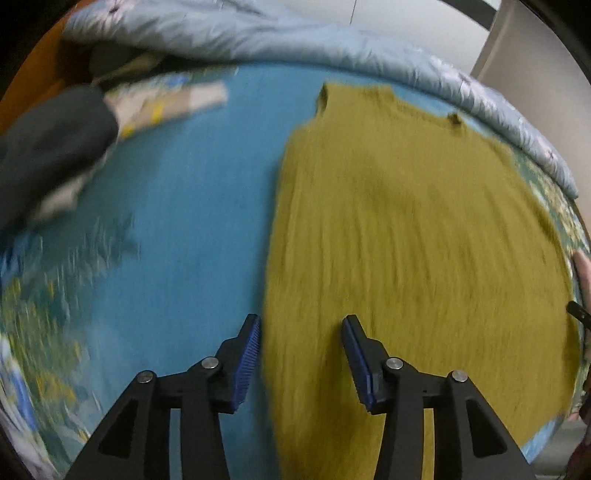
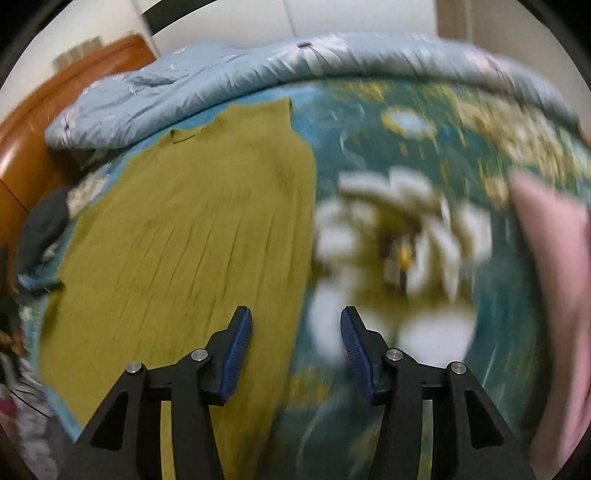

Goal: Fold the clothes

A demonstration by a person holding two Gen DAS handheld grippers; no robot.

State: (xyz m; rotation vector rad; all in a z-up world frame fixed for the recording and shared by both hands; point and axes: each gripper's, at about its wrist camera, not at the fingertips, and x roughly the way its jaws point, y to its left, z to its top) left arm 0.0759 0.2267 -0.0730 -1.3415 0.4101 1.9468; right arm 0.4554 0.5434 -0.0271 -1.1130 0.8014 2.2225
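Observation:
An olive-green sleeveless garment lies flat on the blue floral bed sheet, its straps toward the far side. My left gripper is open and empty above the garment's left edge near the hem. In the right wrist view the same garment fills the left half. My right gripper is open and empty above the garment's right edge, its right finger over the sheet.
A light blue quilt is bunched along the far side of the bed. A dark garment and a folded patterned cloth lie at the far left. A pink cloth lies at the right. A wooden headboard stands at the left.

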